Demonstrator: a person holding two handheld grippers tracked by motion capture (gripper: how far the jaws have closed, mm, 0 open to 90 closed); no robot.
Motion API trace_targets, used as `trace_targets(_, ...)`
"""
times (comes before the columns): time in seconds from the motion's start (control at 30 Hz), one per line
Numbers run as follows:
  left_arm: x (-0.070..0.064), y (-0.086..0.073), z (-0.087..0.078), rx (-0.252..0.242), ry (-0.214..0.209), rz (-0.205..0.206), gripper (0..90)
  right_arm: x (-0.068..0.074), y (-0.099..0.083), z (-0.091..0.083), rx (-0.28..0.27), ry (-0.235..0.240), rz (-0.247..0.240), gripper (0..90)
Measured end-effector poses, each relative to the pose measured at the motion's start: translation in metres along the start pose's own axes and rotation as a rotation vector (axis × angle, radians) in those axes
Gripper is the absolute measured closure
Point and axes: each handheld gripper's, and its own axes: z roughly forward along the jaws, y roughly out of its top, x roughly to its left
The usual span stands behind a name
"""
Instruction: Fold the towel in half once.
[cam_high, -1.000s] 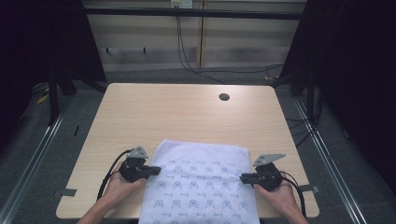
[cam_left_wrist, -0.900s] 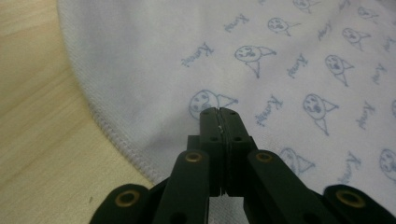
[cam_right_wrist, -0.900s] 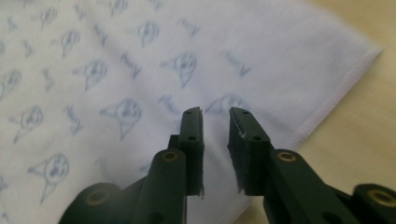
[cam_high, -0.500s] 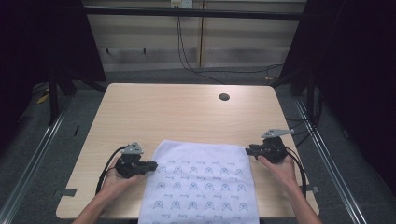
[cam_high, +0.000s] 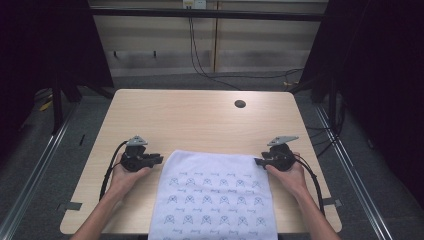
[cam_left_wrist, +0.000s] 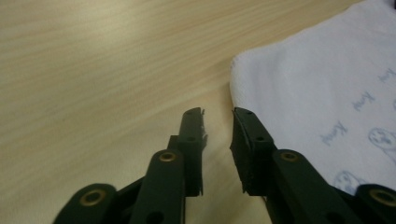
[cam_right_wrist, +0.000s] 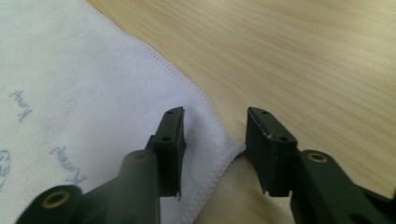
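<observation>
The tabletop (cam_high: 200, 120), one pale wood slab, carries a single white cloth (cam_high: 215, 195) printed with small blue motifs, and everything else can be placed against that cloth. It lies flat at the near middle of the tabletop, its near end running off the bottom of the high view, which probably means it hangs over the near edge, laid out smooth so that its two far corners are easy to reach. Two hands work here, each with one tool. The left hand (cam_high: 127, 175) sits just off the cloth's far left corner, holding the left tool (cam_high: 159, 159) low and pointed inward at that corner; in the left gripper view its jaws stand narrowly parted and empty, one over bare wood and one just at the cloth's edge (cam_left_wrist: 299, 93). The right hand (cam_high: 290, 175) mirrors it just off the far right corner, with the right tool (cam_high: 257, 161) aimed inward; in the right gripper view its jaws are spread wider, nothing between them, straddling the stitched hem where the corner (cam_right_wrist: 233, 149) pokes between them. The matched, low placement looks like a setup for pinching both far corners at once, likely to fold or lift the cloth evenly. Well beyond the cloth's far edge, toward the right, is one small dark round hole (cam_high: 240, 104) in the tabletop, the smallest thing in sight.
</observation>
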Motion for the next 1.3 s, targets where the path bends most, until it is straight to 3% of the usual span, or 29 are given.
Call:
trace_targets(0.13, -0.002, 0.005, 0.01, 0.017, -0.03, 0.002, 66.2, 0.004, 0.0, -0.001, 0.001, 0.034, -0.008, 78.0)
trace_targets(0.23, -0.01, 0.007, 0.018, 0.038, -0.031, 0.023, 62.2, 0.005, -0.001, 0.0, -0.003, 0.059, 0.012, 84.1)
trace_targets(0.3, -0.015, 0.006, 0.023, 0.042, -0.014, 0.055, 61.8, 0.004, -0.001, -0.001, -0.005, 0.072, 0.033, 85.1)
trace_targets(0.43, -0.022, 0.009, 0.028, 0.049, -0.036, 0.062, 56.3, 0.005, -0.002, -0.001, -0.01, 0.071, 0.026, 85.2)
trace_targets(0.6, -0.021, 0.013, 0.03, 0.009, -0.074, 0.022, 54.6, 0.003, -0.002, -0.001, -0.006, 0.072, 0.034, 84.9)
trace_targets(0.73, -0.022, 0.017, 0.035, 0.027, -0.1, 0.027, 54.3, 0.003, -0.001, 0.0, -0.011, 0.072, 0.035, 84.4)
trace_targets(0.83, -0.03, 0.016, 0.041, 0.043, -0.111, 0.066, 67.9, 0.003, -0.001, 0.0, -0.009, 0.068, 0.036, 84.5)
trace_targets(0.9, -0.032, 0.018, 0.038, 0.041, -0.103, 0.087, 77.1, 0.003, -0.001, -0.001, -0.009, 0.072, 0.039, 84.9)
trace_targets(1.0, -0.026, 0.021, 0.026, 0.007, -0.115, 0.067, 85.1, 0.002, 0.0, -0.004, -0.024, 0.083, 0.056, 85.4)
trace_targets(1.13, -0.011, 0.025, 0.007, -0.057, -0.105, 0.018, 87.0, -0.004, 0.008, -0.018, -0.093, 0.107, 0.076, 86.2)
trace_targets(1.3, -0.006, 0.033, -0.015, -0.125, -0.118, 0.016, 87.2, -0.01, 0.024, -0.034, -0.174, 0.141, 0.1, 86.6)
